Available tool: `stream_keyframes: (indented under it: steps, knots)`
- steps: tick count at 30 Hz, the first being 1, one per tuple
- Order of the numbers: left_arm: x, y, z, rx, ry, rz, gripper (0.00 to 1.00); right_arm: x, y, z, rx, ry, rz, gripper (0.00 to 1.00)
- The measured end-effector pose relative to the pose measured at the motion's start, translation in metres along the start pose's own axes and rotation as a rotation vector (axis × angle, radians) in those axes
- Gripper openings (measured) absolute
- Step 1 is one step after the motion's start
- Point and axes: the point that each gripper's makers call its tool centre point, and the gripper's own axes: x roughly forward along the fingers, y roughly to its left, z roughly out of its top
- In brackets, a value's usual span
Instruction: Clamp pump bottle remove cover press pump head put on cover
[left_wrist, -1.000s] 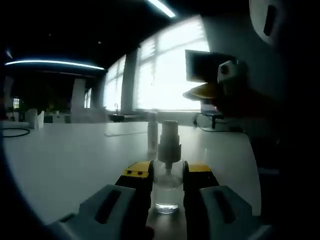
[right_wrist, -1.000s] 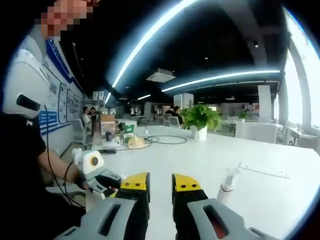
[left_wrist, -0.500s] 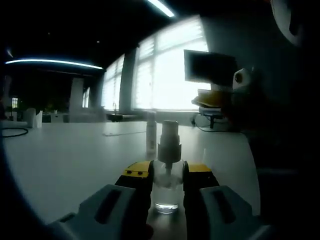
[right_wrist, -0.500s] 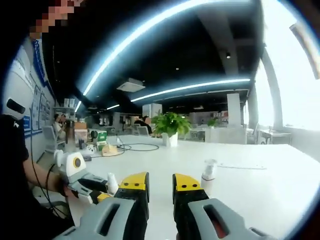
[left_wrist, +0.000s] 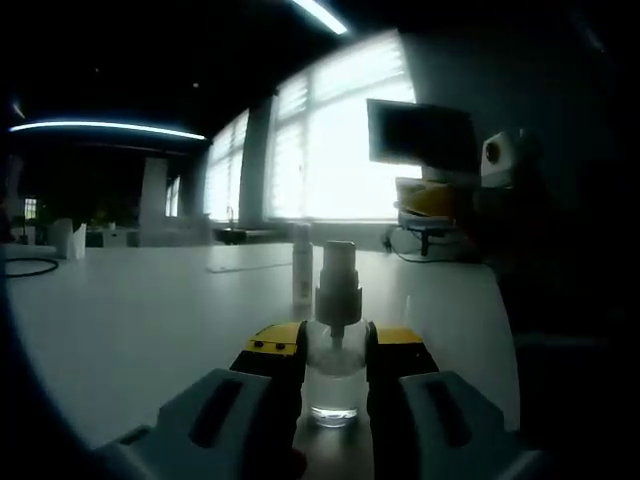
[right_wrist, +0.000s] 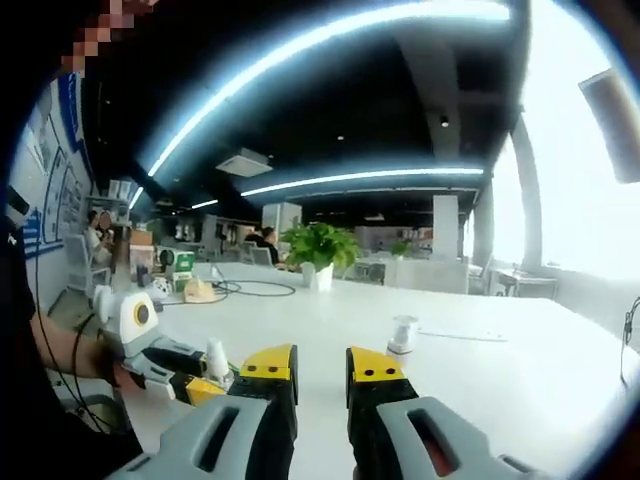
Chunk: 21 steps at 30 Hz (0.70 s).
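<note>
Standing upright on the white counter (left_wrist: 130, 310), the pump bottle (left_wrist: 335, 340) sits between the two yellow-tipped jaws of my left claw (left_wrist: 335, 345), which presses on its clear body from both sides. Its pump head is bare, with no cover on it, and clear liquid fills the lower part. In the left gripper view, the cover (left_wrist: 303, 268), a slim translucent tube, stands farther off on the counter, just left of the pump head and well apart from it. In the right gripper view I see that same cover (right_wrist: 402, 336) upright on the counter, to the right of my right claw (right_wrist: 313, 370). The right claw's jaws stand a little apart with nothing between them, raised above the counter surface. At far right in the left gripper view, the right claw shows as a yellow shape against a dark monitor (left_wrist: 418, 133). In the right gripper view, the left claw reaches in from the left with the bottle's white pump head in its tip. A potted plant (right_wrist: 320, 252) stands far back on the counter.
</note>
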Motion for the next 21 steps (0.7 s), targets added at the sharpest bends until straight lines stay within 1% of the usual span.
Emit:
stream_keyframes:
  steps: [5, 7, 8, 11, 12, 17, 21]
  knots:
    - [0.001, 0.000, 0.000, -0.006, 0.000, -0.007, 0.15, -0.002, -0.007, -0.002, 0.012, 0.002, -0.072, 0.14]
    - [0.002, 0.001, 0.000, -0.016, 0.001, -0.006, 0.15, 0.000, -0.010, -0.004, 0.039, 0.000, -0.102, 0.14]
    - [0.002, 0.001, 0.000, -0.016, 0.001, -0.007, 0.15, 0.000, -0.012, -0.005, 0.039, -0.003, -0.126, 0.14]
    - [0.002, 0.000, 0.000, -0.010, 0.001, -0.012, 0.15, 0.001, -0.013, -0.010, 0.047, 0.000, -0.156, 0.14]
    - [0.001, 0.000, 0.000, -0.011, 0.001, -0.014, 0.15, 0.001, -0.015, -0.013, 0.052, 0.002, -0.182, 0.14]
    - [0.004, 0.001, -0.002, -0.011, 0.003, -0.014, 0.15, -0.004, -0.013, -0.027, 0.071, 0.017, -0.233, 0.14]
    - [0.004, 0.000, -0.003, -0.009, 0.003, -0.016, 0.15, -0.015, -0.014, -0.038, 0.103, 0.003, -0.306, 0.14]
